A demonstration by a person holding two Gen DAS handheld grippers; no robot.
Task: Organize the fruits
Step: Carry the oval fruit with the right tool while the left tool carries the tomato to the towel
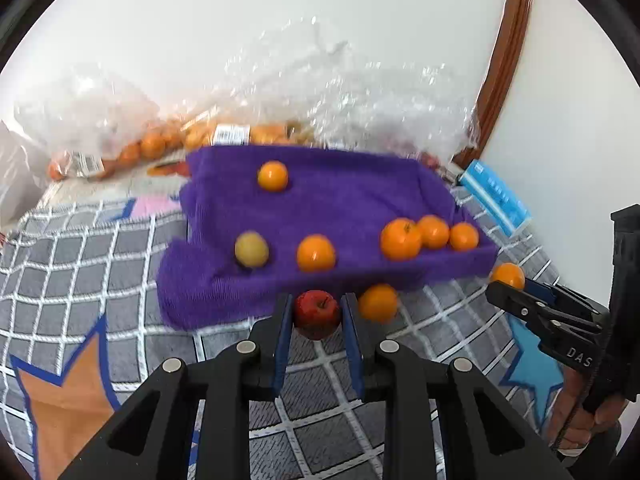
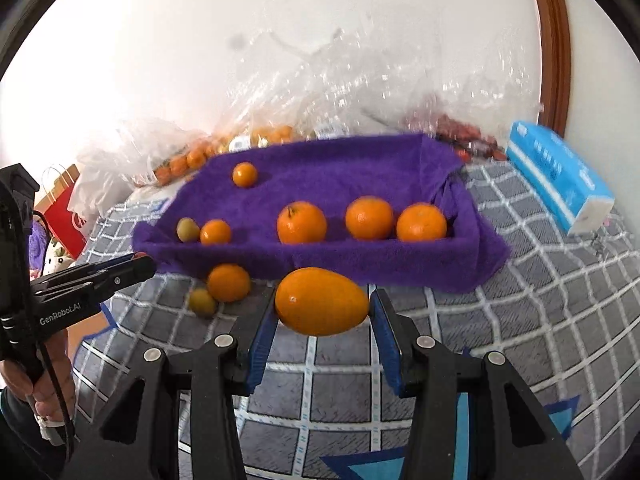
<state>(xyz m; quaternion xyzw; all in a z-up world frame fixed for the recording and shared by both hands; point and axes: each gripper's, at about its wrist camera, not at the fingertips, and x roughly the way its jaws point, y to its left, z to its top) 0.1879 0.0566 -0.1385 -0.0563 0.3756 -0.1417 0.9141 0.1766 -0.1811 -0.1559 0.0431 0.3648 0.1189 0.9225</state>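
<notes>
My left gripper [image 1: 316, 308] is shut on a red apple [image 1: 317, 312], held just in front of a purple towel [image 1: 320, 204] spread like a tray. My right gripper [image 2: 322, 304] is shut on a large oval orange fruit [image 2: 322, 301] before the same purple towel [image 2: 340, 184]. On the towel lie several oranges [image 2: 302, 222] and a small yellow-green fruit [image 2: 188, 229]. An orange [image 2: 229, 282] and a small greenish fruit [image 2: 202, 302] lie on the checked bedspread in front of the towel. The right gripper shows in the left wrist view [image 1: 496, 290], and the left gripper in the right wrist view [image 2: 150, 266].
Clear plastic bags [image 1: 152, 140] with more oranges and red fruit lie behind the towel by the white wall. A blue tissue pack [image 2: 560, 182] lies at the right. A red paper bag [image 2: 66, 208] stands at the left. The grey checked bedspread [image 2: 540, 320] stretches in front.
</notes>
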